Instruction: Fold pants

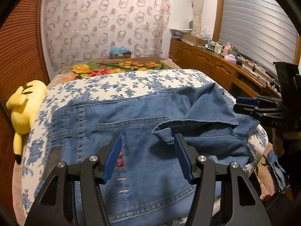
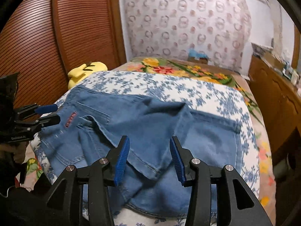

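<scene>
Blue denim pants (image 1: 135, 131) lie across the bed, folded over on themselves, with a leg hem flopped on top at the right. They also show in the right wrist view (image 2: 150, 124). My left gripper (image 1: 147, 141) is open and empty, hovering just above the pants near the folded hem. My right gripper (image 2: 149, 143) is open and empty above the other end of the pants. Each gripper appears at the edge of the other's view: the right gripper (image 1: 244, 103) at the bed's right side, the left gripper (image 2: 50, 114) at the waistband end.
The bed has a white and blue flowered cover (image 1: 116, 82) and a bright flowered blanket (image 1: 112, 67) beyond. A yellow plush toy (image 1: 24, 109) lies at the bed's left edge by a wooden slatted door (image 2: 47, 37). A cluttered wooden dresser (image 1: 216, 64) stands on the right.
</scene>
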Tool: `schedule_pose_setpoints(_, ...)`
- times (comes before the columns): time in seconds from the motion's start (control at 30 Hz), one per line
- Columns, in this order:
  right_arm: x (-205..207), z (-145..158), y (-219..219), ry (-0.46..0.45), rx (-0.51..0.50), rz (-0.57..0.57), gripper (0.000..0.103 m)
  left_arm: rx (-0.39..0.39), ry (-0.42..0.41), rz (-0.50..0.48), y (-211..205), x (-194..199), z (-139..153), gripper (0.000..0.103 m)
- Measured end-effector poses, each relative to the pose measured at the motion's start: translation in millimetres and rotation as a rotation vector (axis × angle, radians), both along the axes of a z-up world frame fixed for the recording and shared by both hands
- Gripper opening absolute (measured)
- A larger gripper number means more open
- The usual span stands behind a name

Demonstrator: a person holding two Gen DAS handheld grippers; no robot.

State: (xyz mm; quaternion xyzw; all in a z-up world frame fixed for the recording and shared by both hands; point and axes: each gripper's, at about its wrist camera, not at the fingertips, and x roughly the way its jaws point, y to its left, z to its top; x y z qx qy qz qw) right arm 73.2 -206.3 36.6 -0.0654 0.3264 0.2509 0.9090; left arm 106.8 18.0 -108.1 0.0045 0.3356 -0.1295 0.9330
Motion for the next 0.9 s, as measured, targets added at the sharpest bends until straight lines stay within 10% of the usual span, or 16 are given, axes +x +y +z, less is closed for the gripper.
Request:
schedule_pose_setpoints(0.4,7.3,-18.4,-1.9,0.062,0.034,-0.026,0.049,0.048,0.096,-0.032,-24.6,39.5,-25.9,0.058)
schedule_pose_setpoints(0.83,20.8,-31.3,-3.5,0.135,0.077,-0.013,0.048,0.046,0.14,-0.086,-40.8,38.8,-40.4,0.022)
schedule_pose_setpoints(0.9,21.4,-30.9,-1.7,0.136,0.094,-0.001,0.03,0.038,0.132,-0.094,-40.9,35.6,-37.4,0.013)
